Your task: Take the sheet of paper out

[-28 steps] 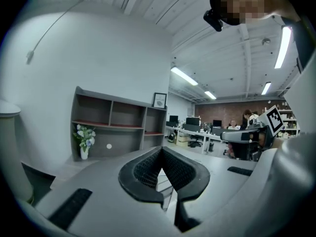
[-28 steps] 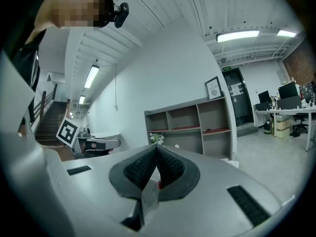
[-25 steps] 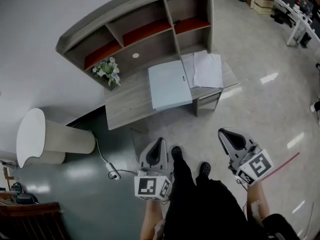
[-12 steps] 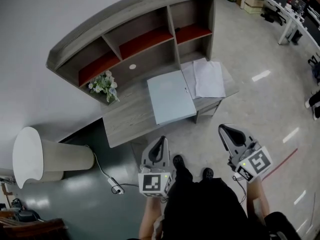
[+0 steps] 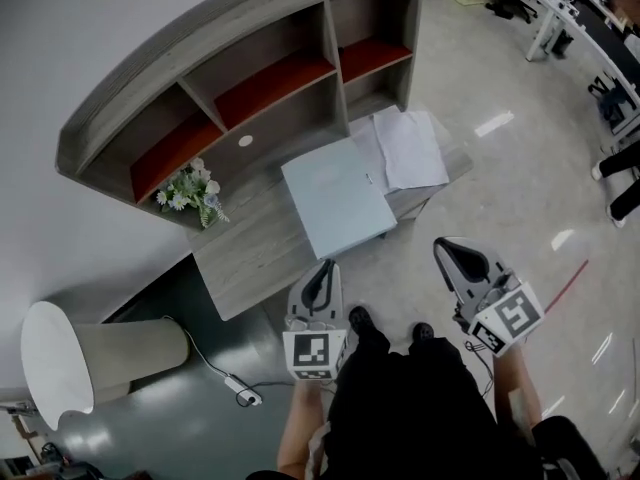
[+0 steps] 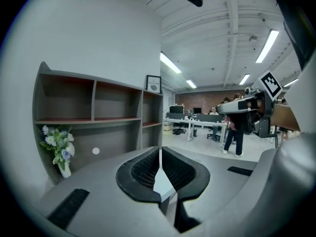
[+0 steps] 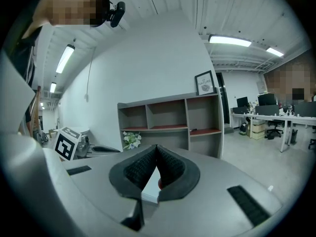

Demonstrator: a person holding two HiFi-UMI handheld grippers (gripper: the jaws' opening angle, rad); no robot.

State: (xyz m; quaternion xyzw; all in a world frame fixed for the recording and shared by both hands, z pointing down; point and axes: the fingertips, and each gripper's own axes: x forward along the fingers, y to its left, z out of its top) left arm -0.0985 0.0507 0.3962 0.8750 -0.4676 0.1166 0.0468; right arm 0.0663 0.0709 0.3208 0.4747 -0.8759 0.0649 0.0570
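A light blue folder (image 5: 335, 196) lies shut on the grey desk (image 5: 250, 248), its near corner over the desk's front edge. White sheets of paper (image 5: 408, 148) lie beside it at the desk's right end. My left gripper (image 5: 322, 268) is held over the floor just short of the desk's front edge, shut and empty. My right gripper (image 5: 446, 249) hangs over the floor to the right, also shut and empty. In the left gripper view the left gripper (image 6: 160, 152) has its pads together; in the right gripper view the right gripper (image 7: 157, 150) likewise.
A shelf unit (image 5: 230, 58) with red-lined compartments stands on the desk's back, with a vase of flowers (image 5: 190, 190) at its left. A white drum-shaped stand (image 5: 60, 353) and a power strip (image 5: 245, 396) are on the floor at left. Office desks (image 5: 570, 13) and people stand far right.
The desk has come nearer and lower in the head view as the person steps toward it. Both grippers have moved forward with the body and stay shut.
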